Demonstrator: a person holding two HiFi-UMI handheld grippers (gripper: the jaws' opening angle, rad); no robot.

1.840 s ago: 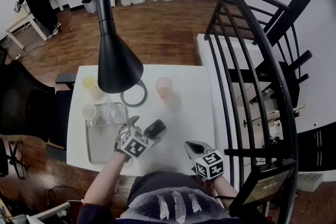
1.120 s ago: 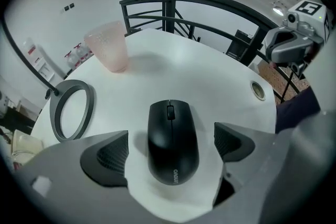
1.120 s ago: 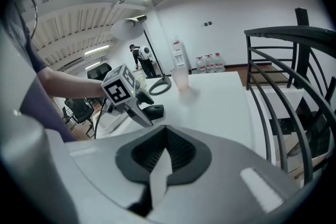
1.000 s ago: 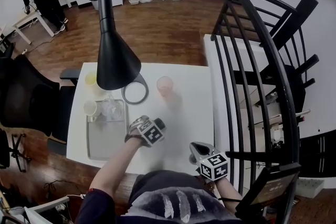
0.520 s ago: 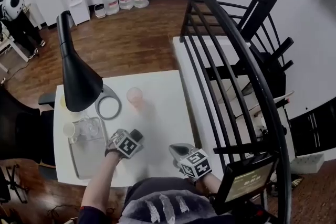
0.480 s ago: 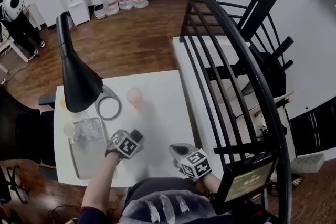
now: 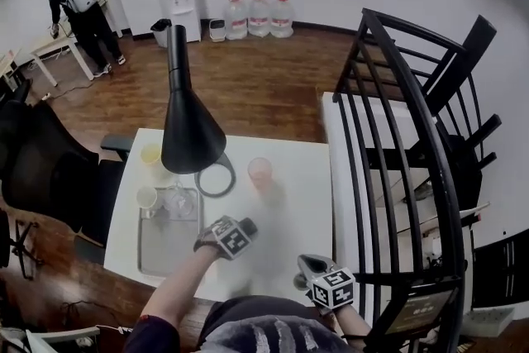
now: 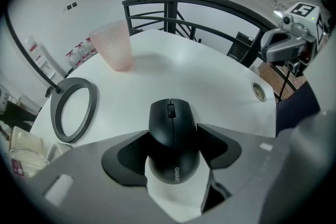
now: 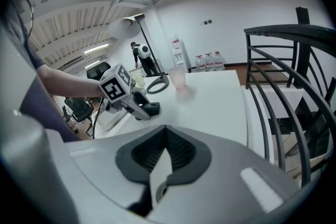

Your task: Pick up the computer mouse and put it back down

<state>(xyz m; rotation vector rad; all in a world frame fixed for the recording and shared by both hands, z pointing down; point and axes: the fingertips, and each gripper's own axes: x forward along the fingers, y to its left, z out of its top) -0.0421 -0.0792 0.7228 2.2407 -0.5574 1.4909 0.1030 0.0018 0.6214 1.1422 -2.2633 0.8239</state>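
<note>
Head view: mouse [image 7: 248, 224] in closing claw [image 7: 241, 229]

The person wears a dark top [image 7: 264, 335] with pale streaks down the front and a dark sleeve [image 7: 147, 335]. The left gripper [image 7: 241, 228] and right gripper [image 7: 307, 264] are both pale grey with black pads [image 9: 143, 156] and a white cube [image 7: 232, 238] of black square markers; the left's jaws are closing on the computer mouse [image 8: 172, 136] between them
</note>
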